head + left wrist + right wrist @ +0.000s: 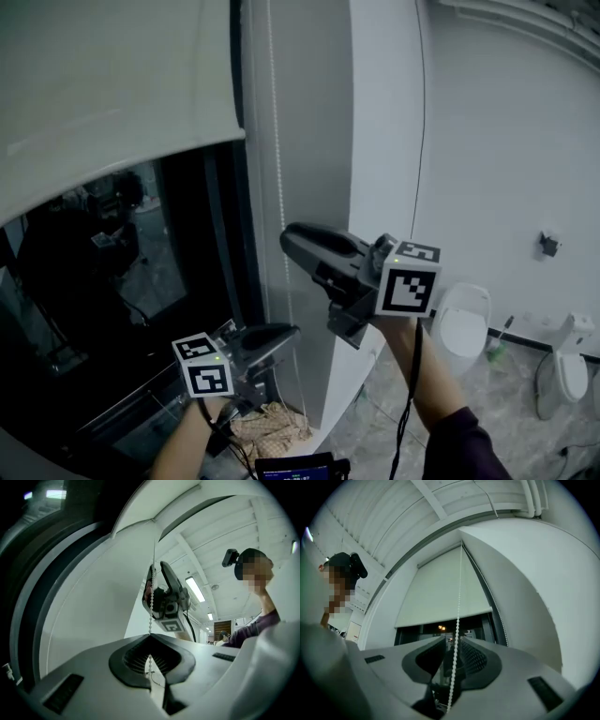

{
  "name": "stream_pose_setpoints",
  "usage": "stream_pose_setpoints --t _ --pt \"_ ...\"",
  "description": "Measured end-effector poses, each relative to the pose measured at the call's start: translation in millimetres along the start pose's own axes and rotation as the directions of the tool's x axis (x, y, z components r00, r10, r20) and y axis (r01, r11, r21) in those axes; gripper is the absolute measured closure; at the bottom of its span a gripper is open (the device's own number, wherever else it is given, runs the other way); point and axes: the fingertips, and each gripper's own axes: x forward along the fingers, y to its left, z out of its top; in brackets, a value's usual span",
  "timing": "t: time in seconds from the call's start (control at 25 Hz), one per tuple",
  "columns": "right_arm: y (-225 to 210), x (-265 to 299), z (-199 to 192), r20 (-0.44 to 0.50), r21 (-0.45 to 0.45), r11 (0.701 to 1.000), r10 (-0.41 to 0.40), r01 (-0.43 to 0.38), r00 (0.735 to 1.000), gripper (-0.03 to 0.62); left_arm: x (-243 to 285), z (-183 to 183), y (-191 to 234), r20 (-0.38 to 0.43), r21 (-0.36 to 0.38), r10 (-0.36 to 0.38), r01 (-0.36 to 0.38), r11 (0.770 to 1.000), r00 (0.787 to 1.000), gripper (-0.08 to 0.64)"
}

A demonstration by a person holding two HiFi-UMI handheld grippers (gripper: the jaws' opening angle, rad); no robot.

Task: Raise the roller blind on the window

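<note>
Left grasp: the left fingers (125,663) are closed. Their tips meet and pinch the bead chain (150,613), and a few beads also show in the hollow behind the tips.
Right grasp: the right fingers (483,662) stand a little apart. The bead chain (458,597) runs through the gap between them and does not look pinched.
Left gripper: in the head view the left gripper (292,330) is the lower one, beside the pale frame at the right of the window.
Right gripper: the right gripper (287,237) is higher, above the left one and on the same chain. In the left gripper view it shows directly overhead (157,566).
Bead chain: it is white and thin. It goes straight up from the left gripper to the right gripper, then further up along the pale frame (275,141) toward the top of the blind.
Roller blind: the roller blind (103,84) is pale grey-white and covers the upper part of the window. Its lower edge hangs above the level of both grippers.
Window: the window (112,281) under the blind is dark glass with dim reflections.
Wall: a white wall (506,141) stands to the right of the frame.
Floor: two white toilet bowls (464,323) (562,366) stand by this wall.
Person: a dark sleeve (459,441) covers the right arm.
</note>
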Motion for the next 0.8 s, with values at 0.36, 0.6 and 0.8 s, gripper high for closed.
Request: stream_pose_setpoints --t 0.36,0.6,0.8 --pt "-9 2 8 0.009 -0.067 0.995 -0.067 0.068 0.998 0.575 -20 -24 14 0.041 -0.081 0.006 -0.002 0.997 0.999 0.546" --pt "-12 -9 -19 -0.074 -0.118 0.988 -0.105 0.096 0.992 0.575 -35 52 9 0.156 0.014 -0.006 0.004 1.0 0.988 0.545" --pt "-13 -19 -68 -0.182 -0.088 0.994 -0.084 0.069 0.98 0.575 -11 130 2 0.175 0.128 0.003 -0.026 0.991 0.985 0.544"
